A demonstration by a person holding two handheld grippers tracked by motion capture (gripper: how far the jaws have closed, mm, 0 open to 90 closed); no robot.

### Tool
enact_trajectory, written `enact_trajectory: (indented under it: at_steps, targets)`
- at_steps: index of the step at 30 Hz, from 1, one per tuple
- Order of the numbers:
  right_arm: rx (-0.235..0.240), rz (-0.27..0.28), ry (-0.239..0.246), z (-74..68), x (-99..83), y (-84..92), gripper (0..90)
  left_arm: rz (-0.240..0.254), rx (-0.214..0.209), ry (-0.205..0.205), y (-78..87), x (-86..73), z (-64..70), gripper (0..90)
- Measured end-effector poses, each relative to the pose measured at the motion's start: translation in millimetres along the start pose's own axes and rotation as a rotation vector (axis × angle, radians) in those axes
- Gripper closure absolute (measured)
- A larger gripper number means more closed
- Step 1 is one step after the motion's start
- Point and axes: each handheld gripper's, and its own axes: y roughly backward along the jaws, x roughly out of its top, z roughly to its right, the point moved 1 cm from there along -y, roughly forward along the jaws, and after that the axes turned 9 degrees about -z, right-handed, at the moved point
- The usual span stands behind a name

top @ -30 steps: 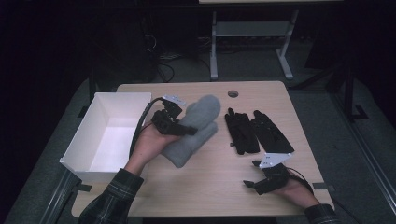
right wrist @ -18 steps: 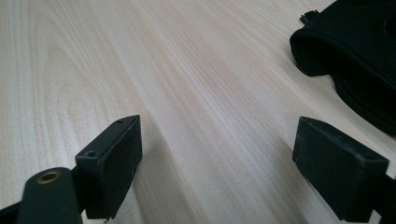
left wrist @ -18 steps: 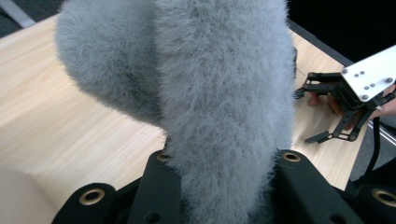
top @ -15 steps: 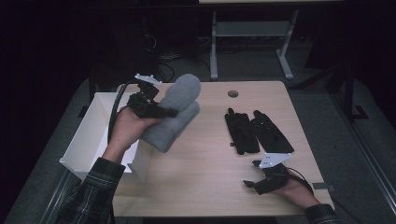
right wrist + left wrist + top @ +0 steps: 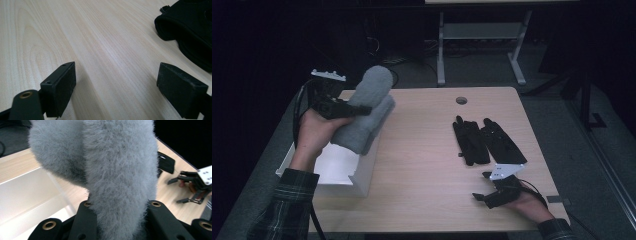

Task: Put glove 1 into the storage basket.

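A pair of fluffy grey mittens (image 5: 367,110) hangs in the air over the white box (image 5: 337,167) at the table's left edge. My left gripper (image 5: 360,109) is shut on them; in the left gripper view the grey fur (image 5: 120,177) bulges between my two black jaws, the left gripper (image 5: 121,206) squeezing it. A pair of black gloves (image 5: 487,140) lies flat on the right half of the table. My right gripper (image 5: 484,197) rests near the front right edge, open, with bare wood between its fingers (image 5: 61,85). The black gloves' cuff (image 5: 190,32) lies just beyond it.
The wooden table (image 5: 427,165) has a round cable hole (image 5: 461,100) at the back. The white box's inside (image 5: 22,195) is bright and shows below the mittens. A metal stand (image 5: 477,35) is on the floor behind the table.
My left hand has carried the grey mittens up and to the left, from the table's middle to above the white box. The right gripper has stayed where it was.
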Motion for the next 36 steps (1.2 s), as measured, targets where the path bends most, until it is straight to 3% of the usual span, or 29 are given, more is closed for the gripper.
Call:
enact_trajectory:
  at_steps: [4, 8, 16, 21, 26, 36]
  targets:
    - [0.000, 0.000, -0.002, -0.1, 0.0, 0.0, 15.8, -0.001, 0.028, 0.027, 7.9, -7.7, -12.4, 72.2]
    - [-0.001, 0.000, -0.003, 0.0, 0.0, 0.0, 15.7, 0.006, 0.051, 0.081, 12.4, -19.8, -28.9, 72.1]
    - [-0.002, 0.000, -0.003, 0.1, 0.1, -0.1, 15.7, -0.030, 0.090, 0.178, 3.0, -50.6, -57.9, 72.1]
    - [-0.002, -0.001, -0.005, 0.0, 0.1, 0.0, 15.7, -0.060, 0.105, 0.231, -11.6, -70.2, -71.8, 72.1]
    - [-0.002, -0.001, -0.005, 0.0, 0.1, 0.0, 15.7, -0.107, 0.109, 0.296, -36.9, -94.4, -88.4, 72.0]
    - [-0.002, -0.001, -0.005, 0.0, 0.1, 0.0, 15.8, -0.184, 0.118, 0.363, -70.5, -121.1, -111.6, 71.5]
